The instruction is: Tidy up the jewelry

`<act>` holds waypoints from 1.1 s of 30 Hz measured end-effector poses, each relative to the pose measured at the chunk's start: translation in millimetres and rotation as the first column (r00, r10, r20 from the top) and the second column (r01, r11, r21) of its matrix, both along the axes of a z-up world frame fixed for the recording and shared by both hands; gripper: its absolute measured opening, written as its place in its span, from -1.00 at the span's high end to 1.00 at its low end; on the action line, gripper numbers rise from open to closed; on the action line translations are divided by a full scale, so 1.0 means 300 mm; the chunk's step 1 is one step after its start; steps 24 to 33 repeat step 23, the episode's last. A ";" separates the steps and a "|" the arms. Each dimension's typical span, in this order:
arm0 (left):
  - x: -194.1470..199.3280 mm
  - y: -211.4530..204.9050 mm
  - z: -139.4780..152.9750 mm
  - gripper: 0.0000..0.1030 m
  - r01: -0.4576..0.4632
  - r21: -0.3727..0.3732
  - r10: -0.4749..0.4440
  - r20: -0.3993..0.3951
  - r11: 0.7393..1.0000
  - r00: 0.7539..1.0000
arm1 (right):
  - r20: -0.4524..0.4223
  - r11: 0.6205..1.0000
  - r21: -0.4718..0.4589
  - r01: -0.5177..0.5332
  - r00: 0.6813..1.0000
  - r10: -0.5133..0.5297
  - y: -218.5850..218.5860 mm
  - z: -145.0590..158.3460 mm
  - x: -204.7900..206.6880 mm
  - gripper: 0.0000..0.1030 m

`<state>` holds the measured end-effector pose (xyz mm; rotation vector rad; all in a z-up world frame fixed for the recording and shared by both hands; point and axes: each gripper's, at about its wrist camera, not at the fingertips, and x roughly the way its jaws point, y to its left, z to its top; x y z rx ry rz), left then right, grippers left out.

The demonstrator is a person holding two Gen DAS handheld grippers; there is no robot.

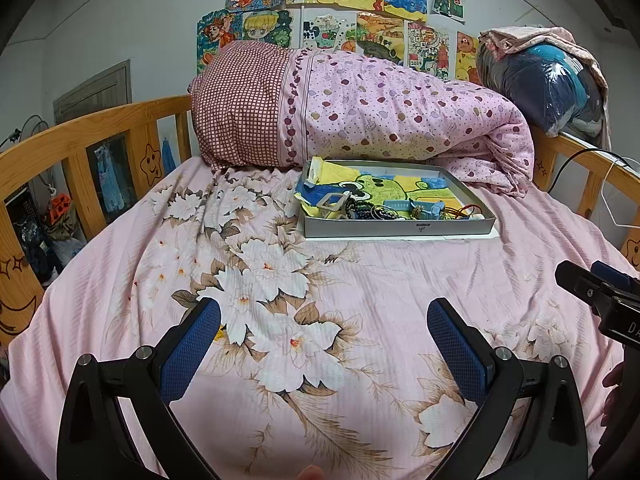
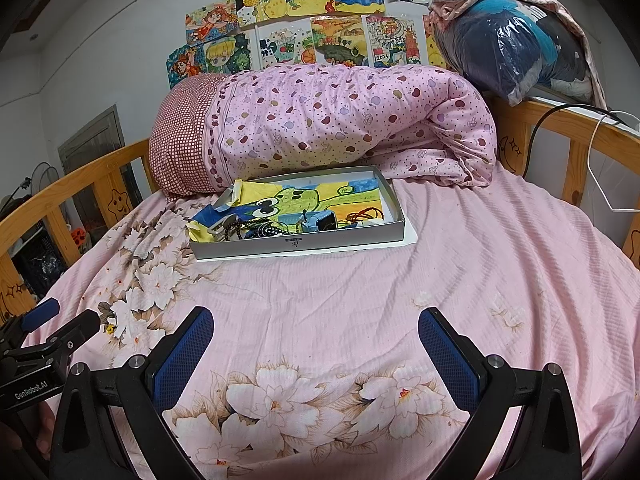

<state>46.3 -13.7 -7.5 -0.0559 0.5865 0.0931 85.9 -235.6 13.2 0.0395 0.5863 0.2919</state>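
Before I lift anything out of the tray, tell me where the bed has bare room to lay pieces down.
The pink floral bedsheet lies bare between the grey tray and both open grippers, left gripper and right gripper. More bare sheet runs from the tray's right side to the wooden rail. The tray's near end is crowded with tangled jewelry; the rolled quilt fills the space behind.

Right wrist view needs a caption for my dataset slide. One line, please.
Open right gripper hovers over the floral bedsheet, facing a shallow box of tangled jewelry.

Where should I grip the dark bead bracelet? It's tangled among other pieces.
Take the dark bead bracelet from above, on its loop toward the tray's near wall, jaws across the strand. It lies flat amid other jewelry, so a side approach looks blocked.
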 end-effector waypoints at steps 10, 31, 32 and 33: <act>-0.002 -0.005 0.006 -0.96 -0.003 -0.009 0.003 0.004 1.000 1.000 | -0.001 1.000 0.000 0.000 1.000 0.000 0.000 0.000 0.001 -1.00; -0.004 -0.019 0.007 -0.96 -0.022 0.026 0.022 0.014 0.999 1.000 | -0.019 1.000 -0.003 0.000 1.000 0.000 0.001 -0.014 -0.011 -1.00; -0.004 -0.019 0.007 -0.96 -0.022 0.026 0.022 0.014 0.999 1.000 | -0.019 1.000 -0.003 0.000 1.000 0.000 0.001 -0.014 -0.011 -1.00; -0.004 -0.019 0.007 -0.96 -0.022 0.026 0.022 0.014 0.999 1.000 | -0.019 1.000 -0.003 0.000 1.000 0.000 0.001 -0.014 -0.011 -1.00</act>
